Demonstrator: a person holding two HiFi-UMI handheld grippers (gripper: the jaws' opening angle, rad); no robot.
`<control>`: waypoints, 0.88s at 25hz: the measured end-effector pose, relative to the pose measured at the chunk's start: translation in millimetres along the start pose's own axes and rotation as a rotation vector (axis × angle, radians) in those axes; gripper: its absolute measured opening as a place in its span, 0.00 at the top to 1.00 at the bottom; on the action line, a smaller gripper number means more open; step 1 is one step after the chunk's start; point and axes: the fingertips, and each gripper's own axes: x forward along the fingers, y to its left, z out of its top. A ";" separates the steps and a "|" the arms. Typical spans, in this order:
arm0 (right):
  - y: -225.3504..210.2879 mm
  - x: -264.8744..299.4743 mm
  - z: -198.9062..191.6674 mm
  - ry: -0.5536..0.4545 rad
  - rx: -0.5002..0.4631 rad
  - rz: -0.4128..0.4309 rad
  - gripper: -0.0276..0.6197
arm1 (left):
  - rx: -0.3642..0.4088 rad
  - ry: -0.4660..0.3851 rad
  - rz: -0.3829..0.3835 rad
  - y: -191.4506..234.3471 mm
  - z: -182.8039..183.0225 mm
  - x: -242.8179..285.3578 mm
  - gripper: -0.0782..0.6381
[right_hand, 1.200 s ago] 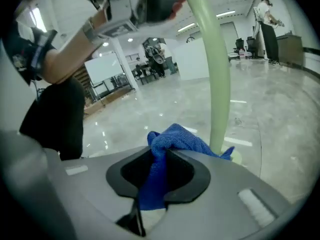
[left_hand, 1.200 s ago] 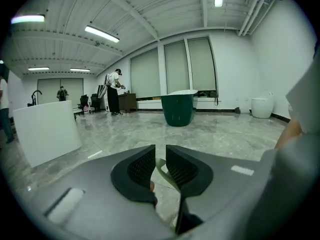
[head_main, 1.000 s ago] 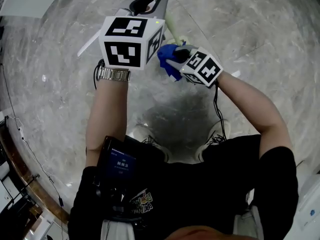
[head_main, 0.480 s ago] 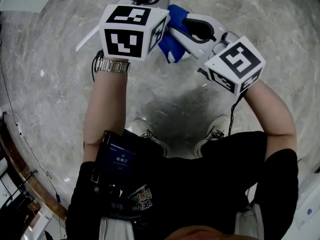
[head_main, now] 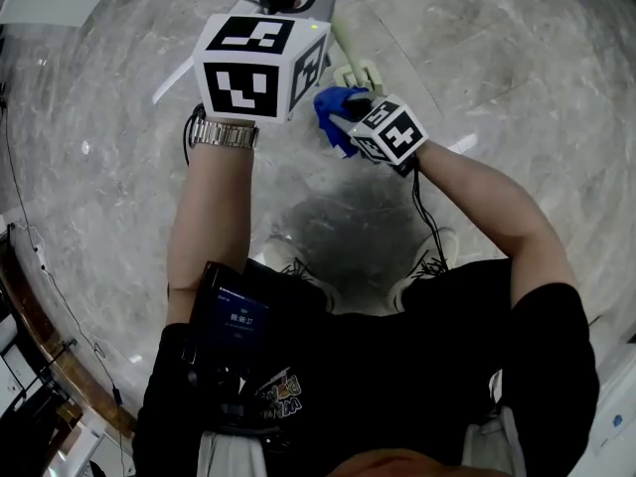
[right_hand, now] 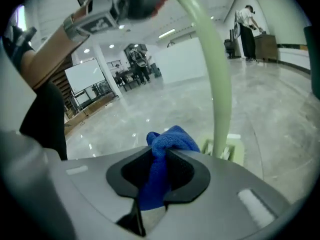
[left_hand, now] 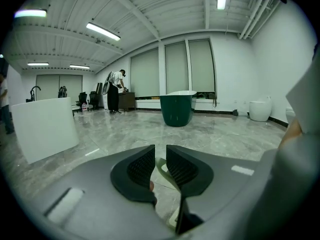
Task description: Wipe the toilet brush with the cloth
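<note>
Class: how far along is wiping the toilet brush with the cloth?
Done: both grasps. The left claw clamps the toilet brush by its handle; the right claw pinches the blue cloth. In hand: the cloth sits low beside the handle, near the brush head. Left: the wiping itself; how much is done cannot be seen.
</note>
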 end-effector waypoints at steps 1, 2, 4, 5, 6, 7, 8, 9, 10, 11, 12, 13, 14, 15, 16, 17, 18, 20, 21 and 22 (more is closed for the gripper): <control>3.3 8.5 -18.1 0.049 0.014 0.021 0.83 | -0.008 -0.001 -0.002 0.4 -0.3 -0.8 0.79; 9.2 13.7 -37.2 0.097 0.018 0.054 0.83 | -0.013 -0.001 -0.004 -0.2 -1.4 -1.2 0.79; 21.1 15.8 -74.8 0.189 -0.005 0.125 0.83 | -0.018 -0.001 -0.014 -1.6 -3.3 -1.0 0.79; 23.8 13.7 -92.0 0.230 -0.025 0.149 0.83 | -0.022 -0.003 -0.020 -1.4 -3.4 -0.7 0.79; 23.3 9.9 -107.3 0.267 -0.040 0.163 0.83 | -0.026 -0.006 -0.024 -0.4 -3.2 -0.6 0.79; 19.4 4.6 -120.9 0.301 -0.049 0.167 0.83 | -0.031 -0.009 -0.026 0.7 -3.0 -0.6 0.79; 11.8 -2.2 -132.9 0.333 -0.059 0.161 0.83 | -0.036 -0.011 -0.028 1.3 -2.8 -0.6 0.79; 0.6 -10.4 -143.3 0.361 -0.068 0.147 0.83 | -0.038 -0.011 -0.032 0.9 -2.5 -0.5 0.79; -13.5 -19.6 -151.6 0.383 -0.070 0.128 0.83 | -0.038 -0.010 -0.037 -0.3 -2.1 -0.2 0.79; -28.8 -29.4 -157.1 0.392 -0.060 0.109 0.83 | -0.034 -0.008 -0.041 -2.0 -1.8 0.1 0.79; -43.6 -39.1 -159.5 0.389 -0.040 0.096 0.83 | -0.027 -0.005 -0.043 -3.8 -1.7 0.4 0.79; -56.6 -48.7 -159.3 0.381 -0.019 0.089 0.83 | -0.015 -0.002 -0.043 -5.6 -1.7 0.5 0.79; -67.0 -57.7 -157.7 0.373 -0.003 0.092 0.83 | 0.001 0.001 -0.043 -7.2 -2.1 0.5 0.79; -74.2 -66.1 -155.5 0.369 0.007 0.102 0.83 | 0.017 0.004 -0.042 -8.5 -3.0 0.4 0.79; -77.7 -73.8 -153.1 0.367 0.013 0.121 0.84 | 0.030 0.006 -0.041 -9.7 -4.1 0.3 0.79; -76.9 -81.2 -150.2 0.364 0.022 0.151 0.84 | 0.040 0.006 -0.041 -11.1 -5.0 0.1 0.79; -71.2 -88.5 -145.9 0.359 0.039 0.199 0.84 | 0.048 0.005 -0.043 -12.6 -5.3 -0.2 0.79; -47.2 -103.6 -130.6 0.340 0.092 0.338 0.84 | 0.063 -0.005 -0.042 -14.8 -3.2 0.1 0.79; -31.2 -111.2 -121.2 0.330 0.109 0.415 0.84 | 0.070 -0.010 -0.040 -15.6 -1.7 0.7 0.79; -14.3 -118.2 -112.9 0.327 0.109 0.487 0.84 | 0.076 -0.014 -0.037 -16.5 -0.6 1.5 0.79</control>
